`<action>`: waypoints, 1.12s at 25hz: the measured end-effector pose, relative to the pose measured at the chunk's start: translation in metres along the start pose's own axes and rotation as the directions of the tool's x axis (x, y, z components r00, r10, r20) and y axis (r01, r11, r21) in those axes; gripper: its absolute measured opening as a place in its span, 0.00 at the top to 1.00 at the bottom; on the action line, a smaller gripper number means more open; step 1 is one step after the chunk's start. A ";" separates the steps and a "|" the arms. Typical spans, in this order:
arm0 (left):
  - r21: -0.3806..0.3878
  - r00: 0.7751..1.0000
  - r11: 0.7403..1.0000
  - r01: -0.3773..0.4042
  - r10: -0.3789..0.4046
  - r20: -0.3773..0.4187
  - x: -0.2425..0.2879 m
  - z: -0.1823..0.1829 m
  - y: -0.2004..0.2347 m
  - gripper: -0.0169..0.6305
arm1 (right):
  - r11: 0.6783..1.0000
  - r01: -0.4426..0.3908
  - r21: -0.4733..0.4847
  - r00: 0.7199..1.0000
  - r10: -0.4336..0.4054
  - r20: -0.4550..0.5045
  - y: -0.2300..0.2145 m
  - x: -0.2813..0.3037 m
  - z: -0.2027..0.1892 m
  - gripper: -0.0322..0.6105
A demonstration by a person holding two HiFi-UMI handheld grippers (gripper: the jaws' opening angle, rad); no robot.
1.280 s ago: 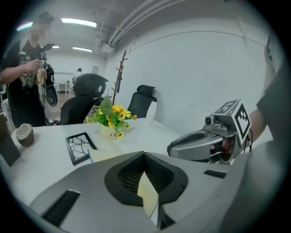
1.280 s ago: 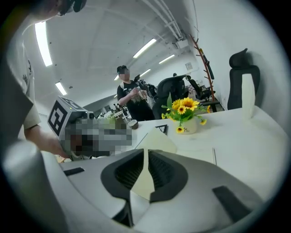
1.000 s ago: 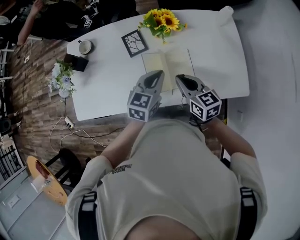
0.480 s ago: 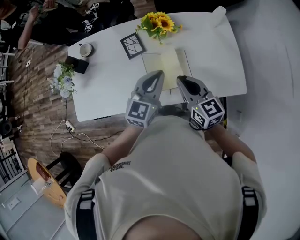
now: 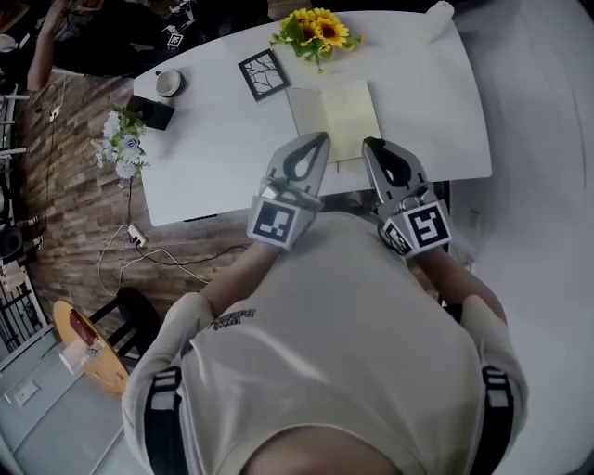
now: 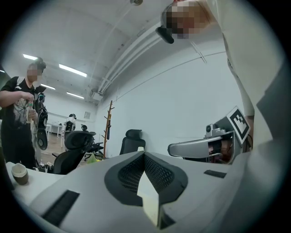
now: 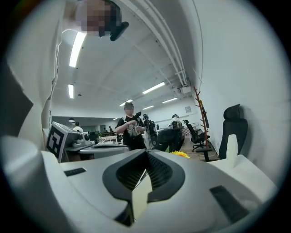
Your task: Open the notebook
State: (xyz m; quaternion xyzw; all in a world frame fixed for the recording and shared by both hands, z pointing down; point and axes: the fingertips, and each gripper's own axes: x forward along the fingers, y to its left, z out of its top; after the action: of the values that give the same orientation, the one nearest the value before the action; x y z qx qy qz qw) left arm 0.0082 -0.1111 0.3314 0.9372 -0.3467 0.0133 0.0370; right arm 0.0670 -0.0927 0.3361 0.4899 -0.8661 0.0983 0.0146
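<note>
Looks to me like the notebook (image 5: 336, 119) already lies open, flat on the table (image 5: 213, 158) between the sunflowers (image 5: 316, 32) at the far edge and the near edge; my left gripper (image 5: 318, 141) and right gripper (image 5: 374, 146) hang over that near edge, jaws clenched on nothing; I'd guess all that's left is parking them.

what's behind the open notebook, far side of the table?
A bunch of sunflowers sits just beyond the notebook, at the table's far edge. Its vase, if any, is hidden under the blooms, and so is any contact with the notebook.
</note>
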 end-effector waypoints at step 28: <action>0.021 1.000 1.000 0.020 -0.020 -0.012 0.006 -0.001 -0.005 0.97 | 1.000 0.009 -0.018 1.000 -0.008 0.020 0.000 0.001 0.008 0.95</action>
State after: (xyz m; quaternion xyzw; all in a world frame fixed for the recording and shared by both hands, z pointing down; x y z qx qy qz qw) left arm 0.0160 -0.1112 0.3328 0.9409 -0.3368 0.0219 0.0291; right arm 0.0669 -0.0947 0.3279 0.4943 -0.8650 0.0852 0.0108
